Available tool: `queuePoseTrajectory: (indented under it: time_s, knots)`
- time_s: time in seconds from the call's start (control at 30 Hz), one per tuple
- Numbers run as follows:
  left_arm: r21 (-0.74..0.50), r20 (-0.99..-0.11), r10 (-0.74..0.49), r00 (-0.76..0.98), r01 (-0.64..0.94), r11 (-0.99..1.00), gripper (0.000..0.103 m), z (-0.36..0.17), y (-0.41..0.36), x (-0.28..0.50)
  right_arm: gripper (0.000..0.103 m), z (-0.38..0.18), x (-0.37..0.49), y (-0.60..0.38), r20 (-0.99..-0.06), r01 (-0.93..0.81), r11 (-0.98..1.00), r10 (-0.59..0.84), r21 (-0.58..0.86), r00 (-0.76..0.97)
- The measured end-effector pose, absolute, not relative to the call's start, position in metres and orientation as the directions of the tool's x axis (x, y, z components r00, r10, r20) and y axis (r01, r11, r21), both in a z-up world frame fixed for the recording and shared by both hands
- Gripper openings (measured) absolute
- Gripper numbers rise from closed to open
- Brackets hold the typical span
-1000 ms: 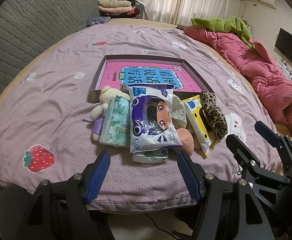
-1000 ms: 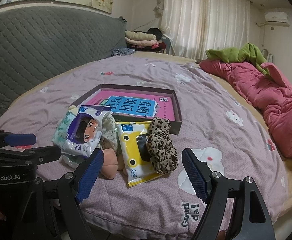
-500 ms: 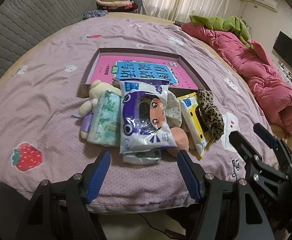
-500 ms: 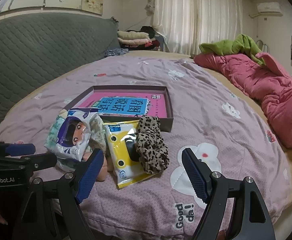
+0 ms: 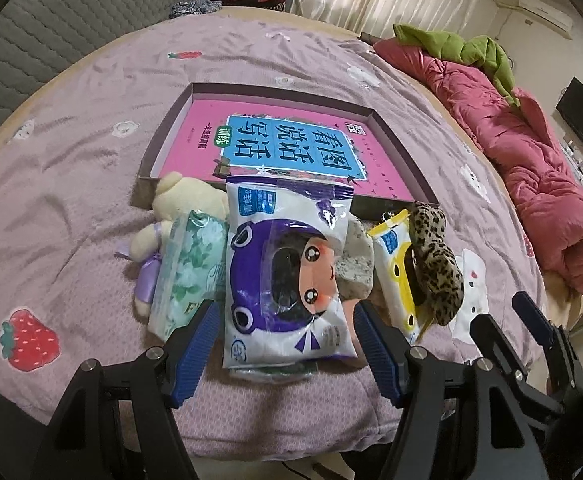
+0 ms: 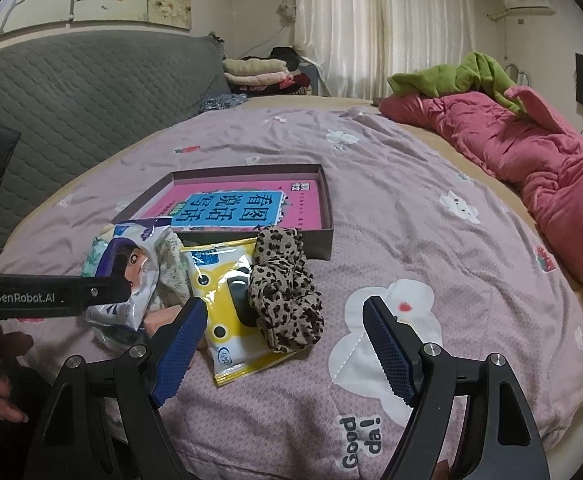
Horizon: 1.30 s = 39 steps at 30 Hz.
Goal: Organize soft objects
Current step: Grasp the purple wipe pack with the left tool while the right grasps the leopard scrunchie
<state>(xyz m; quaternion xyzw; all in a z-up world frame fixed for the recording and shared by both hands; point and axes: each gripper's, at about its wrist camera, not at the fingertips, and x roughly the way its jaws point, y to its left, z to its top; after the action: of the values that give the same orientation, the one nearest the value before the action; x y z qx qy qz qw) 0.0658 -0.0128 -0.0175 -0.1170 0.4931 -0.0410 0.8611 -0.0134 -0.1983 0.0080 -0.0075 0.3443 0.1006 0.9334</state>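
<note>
Left gripper closes in on the pile

The left gripper (image 5: pixel 285 322) has advanced, its open fingers now straddling the purple wet-wipes pack (image 5: pixel 283 276).

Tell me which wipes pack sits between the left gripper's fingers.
The purple cartoon-face pack, lying on top of the pile. The green pack lies left of it, the yellow pack right.

Dim, warm indoor light with a soft glow through curtains (image 6: pixel 383 28), sharp focus, heavy fisheye bending, black vignetted corners.
</note>
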Motion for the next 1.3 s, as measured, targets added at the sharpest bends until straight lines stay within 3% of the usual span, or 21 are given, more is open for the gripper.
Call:
queuePoseTrajectory:
  time_s: [0.27,0.57,0.73,0.93,1.3]
  knots:
    - [-0.253,-0.849,-0.192,0.492,-0.059,0.966,0.069,-0.029,-0.014,0.077,0.081,-0.007,0.006,-0.197,-0.672,-0.199,0.978,0.193,0.068,0.715]
    - [-0.253,-0.857,-0.192,0.479,-0.067,0.965,0.069,-0.037,-0.013,0.084,0.079,-0.027,0.037,-0.198,-0.699,-0.163,0.985,0.080,-0.053,0.711]
    - [-0.265,-0.858,-0.204,0.472,-0.065,0.962,0.067,-0.041,-0.011,0.089,0.023,-0.036,0.050,-0.193,-0.700,-0.210,0.973,0.088,-0.091,0.709]
    - [-0.269,-0.851,-0.205,0.483,-0.067,0.961,0.057,-0.041,-0.008,0.091,0.012,-0.033,0.050,-0.192,-0.683,-0.243,0.966,0.119,-0.088,0.721]
    - [-0.305,-0.801,-0.237,0.550,-0.034,0.952,0.038,-0.021,-0.001,0.086,0.008,-0.011,0.041,-0.197,-0.621,-0.245,0.968,0.156,-0.061,0.768]
